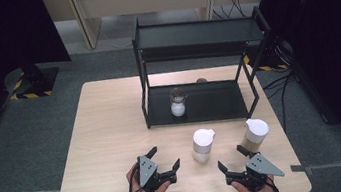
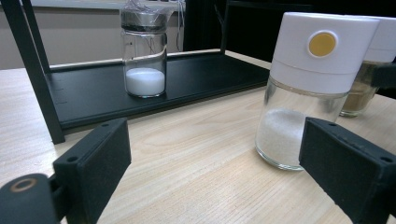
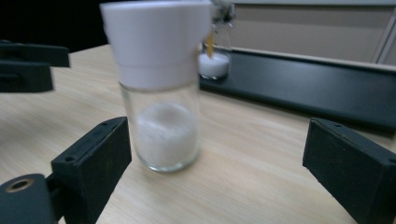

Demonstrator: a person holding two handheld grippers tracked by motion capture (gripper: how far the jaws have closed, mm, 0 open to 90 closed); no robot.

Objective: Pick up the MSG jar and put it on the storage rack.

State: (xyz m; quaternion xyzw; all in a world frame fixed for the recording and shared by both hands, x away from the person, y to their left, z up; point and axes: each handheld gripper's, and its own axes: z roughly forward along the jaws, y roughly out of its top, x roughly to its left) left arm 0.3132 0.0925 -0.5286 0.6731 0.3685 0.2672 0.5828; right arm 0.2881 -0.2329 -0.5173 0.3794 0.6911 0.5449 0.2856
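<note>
Standing just ahead of both wide-open hand-held grippers, left (image 1: 163,158) and right (image 1: 233,160): white-capped shaker (image 1: 202,145). Glass body likely smooth, breakable, light; grip below cap.

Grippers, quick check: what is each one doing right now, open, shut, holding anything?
Left gripper: open, holding nothing; the white-capped jar stands ahead by one jaw, untouched.
Right gripper: open, holding nothing.
</note>
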